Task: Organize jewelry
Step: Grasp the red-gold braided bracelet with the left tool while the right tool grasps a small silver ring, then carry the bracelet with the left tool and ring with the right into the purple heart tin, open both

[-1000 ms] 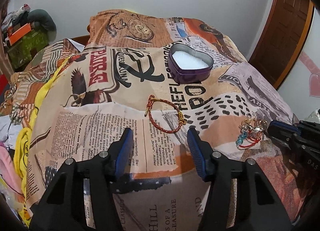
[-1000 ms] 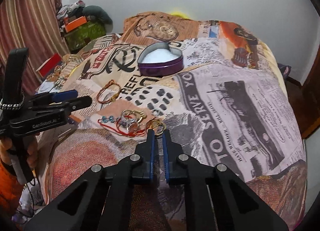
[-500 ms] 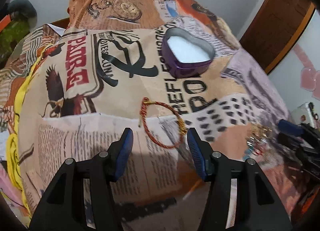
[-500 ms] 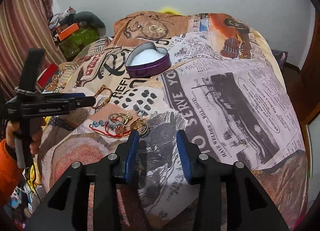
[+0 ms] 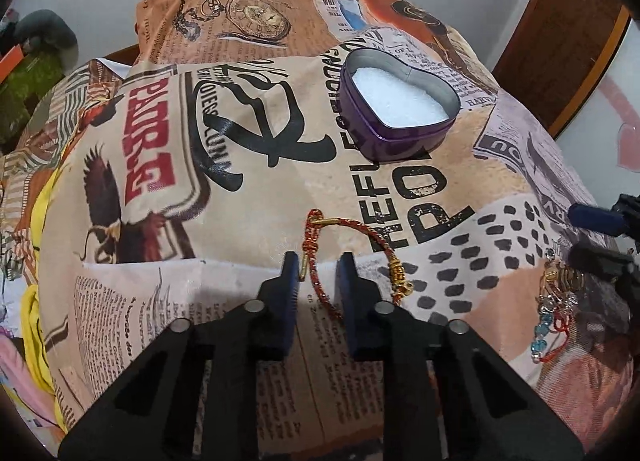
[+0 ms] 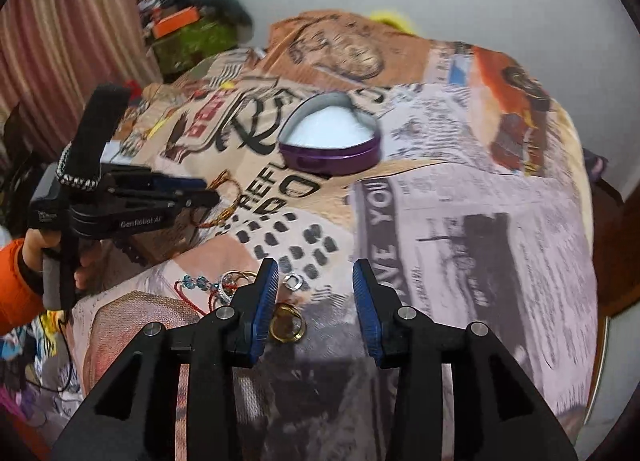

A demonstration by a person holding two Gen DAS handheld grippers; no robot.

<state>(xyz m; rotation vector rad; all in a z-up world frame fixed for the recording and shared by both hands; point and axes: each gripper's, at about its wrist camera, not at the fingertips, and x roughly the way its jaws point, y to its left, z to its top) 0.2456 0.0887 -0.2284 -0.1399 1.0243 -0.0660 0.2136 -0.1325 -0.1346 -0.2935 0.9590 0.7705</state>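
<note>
I am at the pick-up step of tidying the jewelry. My left gripper point(image 5: 316, 273) is closing its jaws around the near side of the red-and-gold cord bracelet point(image 5: 356, 257); the cord runs between the blue pads point(image 5: 290, 281), but a sliver of gap shows on each side, so I judge the pinch not yet made. The bracelet lies flat on the printed bedspread point(image 5: 248, 189), its loop reaching toward one o'clock from my fingertips. The purple heart-shaped tin point(image 5: 400, 109), open with a white lining, sits well beyond at one o'clock, empty as far as I can see.

My right gripper point(image 6: 314, 289) stands with its jaws parted and closing slightly, nothing pressed between them. A gold ring point(image 6: 286, 327) lies just beside the left pad, a small silver ring point(image 6: 293, 282) sits between the tips, and the tangled heap of rings and beads point(image 6: 216, 289) is at ten o'clock.

Next I need to finish the squeeze on the thin cord, which could slip, then lift and carry it to the tin.
</note>
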